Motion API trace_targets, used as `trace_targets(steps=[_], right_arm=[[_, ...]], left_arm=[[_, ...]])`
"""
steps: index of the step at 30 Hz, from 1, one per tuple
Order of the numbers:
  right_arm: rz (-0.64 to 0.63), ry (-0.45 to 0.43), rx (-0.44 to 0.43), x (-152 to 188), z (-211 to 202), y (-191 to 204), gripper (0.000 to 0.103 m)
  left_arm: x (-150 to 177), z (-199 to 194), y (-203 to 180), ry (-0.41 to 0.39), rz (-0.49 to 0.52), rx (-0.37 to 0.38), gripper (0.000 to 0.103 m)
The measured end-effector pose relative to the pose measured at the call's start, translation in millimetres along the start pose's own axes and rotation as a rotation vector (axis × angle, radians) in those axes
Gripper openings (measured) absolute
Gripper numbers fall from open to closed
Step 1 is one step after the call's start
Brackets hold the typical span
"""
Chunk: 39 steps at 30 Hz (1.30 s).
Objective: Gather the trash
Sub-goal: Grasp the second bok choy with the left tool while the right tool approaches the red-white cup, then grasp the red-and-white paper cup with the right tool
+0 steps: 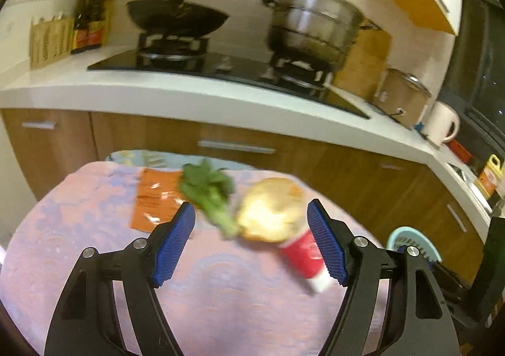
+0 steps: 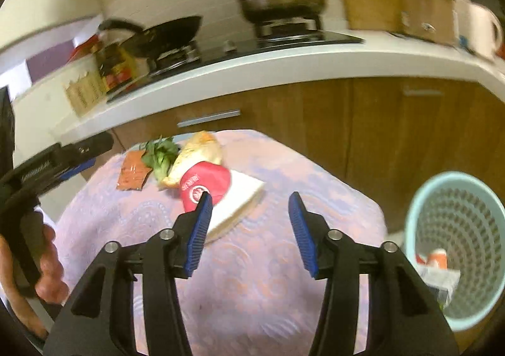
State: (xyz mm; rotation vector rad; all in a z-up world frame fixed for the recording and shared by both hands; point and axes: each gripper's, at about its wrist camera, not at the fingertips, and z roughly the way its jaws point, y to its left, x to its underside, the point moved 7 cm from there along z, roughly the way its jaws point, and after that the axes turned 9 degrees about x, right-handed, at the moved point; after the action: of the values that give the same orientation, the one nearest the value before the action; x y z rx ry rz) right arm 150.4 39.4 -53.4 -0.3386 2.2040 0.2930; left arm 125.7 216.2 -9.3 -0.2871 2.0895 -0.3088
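On a small table with a pink patterned cloth [image 1: 221,286] lie an orange wrapper [image 1: 154,201], a green leafy vegetable [image 1: 211,195], a pale yellow crumpled bag [image 1: 271,210] and a red and white packet [image 1: 303,255]. My left gripper [image 1: 251,244] is open and empty above the cloth, the yellow bag just beyond its fingertips. My right gripper [image 2: 249,229] is open and empty; the red and white packet [image 2: 208,182] lies by its left fingertip, beside the yellow bag [image 2: 195,160], the vegetable [image 2: 161,153] and the wrapper [image 2: 132,171].
A light blue perforated waste basket [image 2: 457,242] with some trash inside stands right of the table; it also shows in the left wrist view [image 1: 413,242]. Behind is a kitchen counter [image 1: 189,93] with a wok, a steamer pot and wooden cabinets. The left gripper [image 2: 47,172] shows at the right wrist view's left edge.
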Motion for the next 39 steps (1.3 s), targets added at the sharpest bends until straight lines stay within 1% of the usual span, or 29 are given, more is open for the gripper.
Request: trace_targets(steps=[1,2,3,5,6,7,8,11,14,17,20,21,22,23,24,28,30,33,34,35,36,37,39], right_arm=[[-0.019,-0.002,0.012,1,6,5,0.054],[-0.029,0.002,0.012,2,13,8,0.055],[-0.031,0.009,0.012,4,18,7,0.055],[-0.031,0.049,0.024,11,29,4,0.055],[-0.031,0.05,0.015,11,30,3,0.055],[-0.029,0.035,0.002,10,27,3,0.06],[-0.035,0.032,0.006,11,27,2,0.067],[-0.058,0.049,-0.005,14,31,7,0.068],[-0.082,0.044,0.002,15,32,12,0.068],[-0.1,0.028,0.003,15,28,15,0.068],[-0.105,0.006,0.001,15,24,16,0.069],[-0.105,0.002,-0.004,15,23,17,0.07],[-0.106,0.0,-0.008,15,22,17,0.071],[-0.108,-0.002,-0.013,15,22,18,0.072],[-0.11,-0.004,-0.017,15,21,18,0.073],[-0.132,-0.002,-0.021,16,21,22,0.074],[-0.151,0.005,-0.024,17,22,26,0.075],[-0.171,0.04,-0.042,20,27,31,0.076],[-0.179,0.05,-0.045,20,29,31,0.079],[-0.188,0.065,-0.046,21,31,33,0.088],[-0.194,0.074,-0.037,21,34,34,0.092],[-0.205,0.075,-0.023,19,36,35,0.094],[-0.239,0.075,-0.008,16,40,40,0.094]], left_arm=[[1,6,10,0.02,-0.011,0.0,0.066],[1,11,16,0.034,-0.021,0.003,0.064],[4,19,25,0.063,-0.044,0.013,0.061],[11,31,34,0.103,-0.069,0.03,0.061],[13,37,37,0.118,-0.076,0.035,0.061],[16,47,39,0.138,-0.08,0.036,0.061],[18,52,42,0.148,-0.081,0.035,0.061],[17,72,49,0.169,-0.093,0.013,0.061],[17,92,54,0.205,-0.104,0.01,0.059],[13,107,56,0.213,-0.07,-0.045,0.059],[14,114,50,0.216,0.01,-0.114,0.059],[14,114,49,0.216,0.021,-0.128,0.057],[15,114,48,0.218,0.032,-0.134,0.045],[16,114,48,0.221,0.038,-0.136,0.037],[16,114,47,0.221,0.041,-0.135,0.034],[16,112,45,0.217,0.046,-0.132,0.03],[16,110,48,0.206,0.022,-0.117,0.028],[16,100,50,0.189,-0.018,-0.09,0.028],[16,92,49,0.18,-0.021,-0.079,0.028],[16,88,48,0.174,-0.019,-0.073,0.028],[16,81,46,0.166,-0.018,-0.065,0.028],[16,75,44,0.157,-0.018,-0.057,0.028],[18,60,40,0.137,-0.014,-0.043,0.028]])
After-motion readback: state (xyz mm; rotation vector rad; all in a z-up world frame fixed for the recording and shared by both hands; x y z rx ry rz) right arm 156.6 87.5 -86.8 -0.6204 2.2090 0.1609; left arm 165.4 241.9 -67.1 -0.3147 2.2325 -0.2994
